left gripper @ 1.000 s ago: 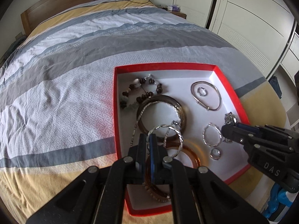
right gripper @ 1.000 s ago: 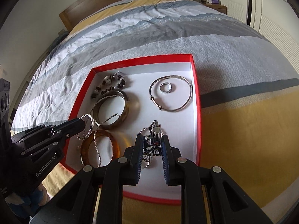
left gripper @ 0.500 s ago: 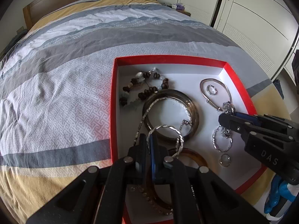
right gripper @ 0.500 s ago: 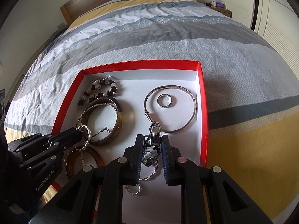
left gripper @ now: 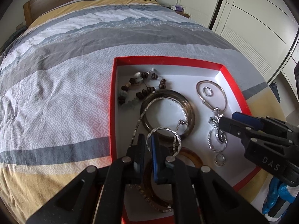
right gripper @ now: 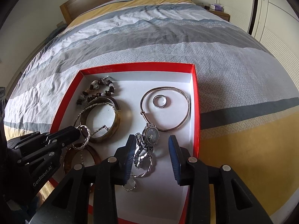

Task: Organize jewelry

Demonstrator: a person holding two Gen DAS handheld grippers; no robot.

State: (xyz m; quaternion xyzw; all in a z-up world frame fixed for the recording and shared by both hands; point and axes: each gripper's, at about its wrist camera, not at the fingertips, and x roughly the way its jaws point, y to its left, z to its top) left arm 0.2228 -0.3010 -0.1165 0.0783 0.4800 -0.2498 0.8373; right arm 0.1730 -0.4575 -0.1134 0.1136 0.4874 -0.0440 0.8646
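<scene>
Only the right wrist view shows the watch point(right gripper: 150, 134) face, lying free between the right claw's point(right gripper: 152, 150) just-widened jaws, while the left claw point(left gripper: 148, 145) pinches the twisted bangle point(left gripper: 169, 136) narrowly

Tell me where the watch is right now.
In the right wrist view the watch lies on the white floor of the red box, between the open jaws of the right gripper, just below the big silver bangle.

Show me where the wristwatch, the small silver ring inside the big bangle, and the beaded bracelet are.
wristwatch point(right gripper: 151, 135), right wrist view, on its dark dial.
small silver ring point(right gripper: 160, 105), right wrist view, on the near side of its band.
beaded bracelet point(left gripper: 143, 92), left wrist view, on the brown beads of its near strand.
</scene>
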